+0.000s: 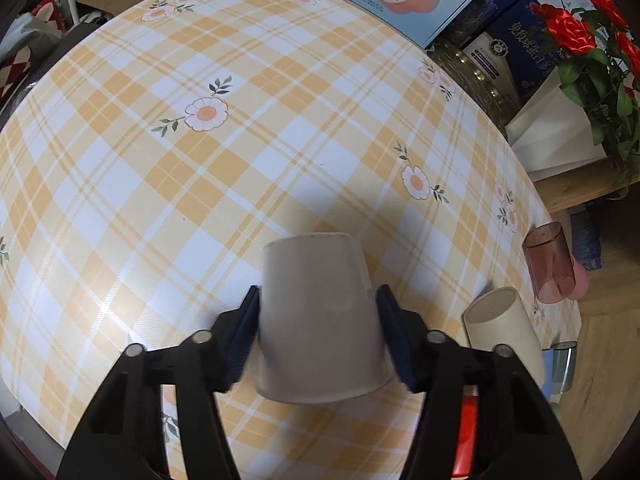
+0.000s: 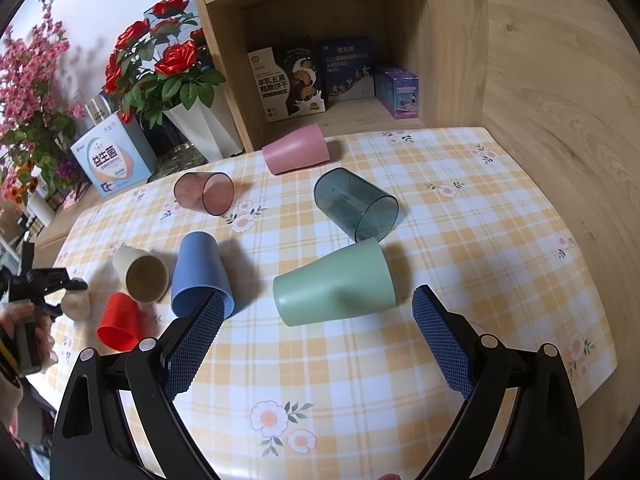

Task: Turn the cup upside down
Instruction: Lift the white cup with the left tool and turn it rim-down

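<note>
My left gripper is shut on a beige cup, pads on both of its sides. The cup's closed base points away from me and its rim is nearest me, above the checked tablecloth. In the right wrist view the left gripper holds this cup at the far left. My right gripper is open and empty, just in front of a green cup lying on its side.
Other cups lie on their sides: cream, blue, red, clear pink, solid pink, clear teal. Boxes, a white vase of roses and a wooden shelf stand behind.
</note>
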A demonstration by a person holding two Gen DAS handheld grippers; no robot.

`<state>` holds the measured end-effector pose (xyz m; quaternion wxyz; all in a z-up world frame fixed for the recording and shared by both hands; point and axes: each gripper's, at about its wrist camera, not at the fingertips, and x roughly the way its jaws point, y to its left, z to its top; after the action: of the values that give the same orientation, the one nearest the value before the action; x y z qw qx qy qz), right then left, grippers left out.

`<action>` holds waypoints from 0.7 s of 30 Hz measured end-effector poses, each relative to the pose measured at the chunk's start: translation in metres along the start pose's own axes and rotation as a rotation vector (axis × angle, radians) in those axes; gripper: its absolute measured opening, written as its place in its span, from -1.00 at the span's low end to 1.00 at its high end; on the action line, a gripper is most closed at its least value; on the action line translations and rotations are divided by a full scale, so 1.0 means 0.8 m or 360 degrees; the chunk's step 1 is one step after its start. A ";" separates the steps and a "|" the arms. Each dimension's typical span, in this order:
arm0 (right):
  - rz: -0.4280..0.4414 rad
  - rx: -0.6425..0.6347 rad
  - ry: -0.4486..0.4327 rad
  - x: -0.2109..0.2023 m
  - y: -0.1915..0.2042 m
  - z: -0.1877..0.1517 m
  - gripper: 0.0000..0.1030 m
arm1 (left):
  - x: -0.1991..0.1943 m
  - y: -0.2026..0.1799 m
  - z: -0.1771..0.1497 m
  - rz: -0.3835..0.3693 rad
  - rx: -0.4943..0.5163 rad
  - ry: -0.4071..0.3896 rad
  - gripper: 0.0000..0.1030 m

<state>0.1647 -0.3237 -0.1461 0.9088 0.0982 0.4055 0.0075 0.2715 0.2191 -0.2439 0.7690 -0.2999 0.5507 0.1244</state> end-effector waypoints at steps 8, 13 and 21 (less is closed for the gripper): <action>0.0002 0.0043 -0.0022 -0.005 -0.014 0.004 0.78 | -0.036 -0.002 -0.014 -0.0066 0.0028 -0.0039 0.07; 0.0003 0.0078 -0.0026 -0.006 -0.026 0.008 0.78 | -0.089 -0.043 -0.057 -0.0166 0.0211 -0.0082 0.07; -0.0036 0.0170 -0.0020 -0.006 -0.072 0.012 0.78 | -0.088 -0.162 -0.188 -0.0381 0.0518 0.0107 0.07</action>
<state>0.1647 -0.3822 -0.1474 0.9047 0.1420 0.4008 -0.0252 0.1975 0.0367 -0.1694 0.7978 -0.2389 0.5494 -0.0687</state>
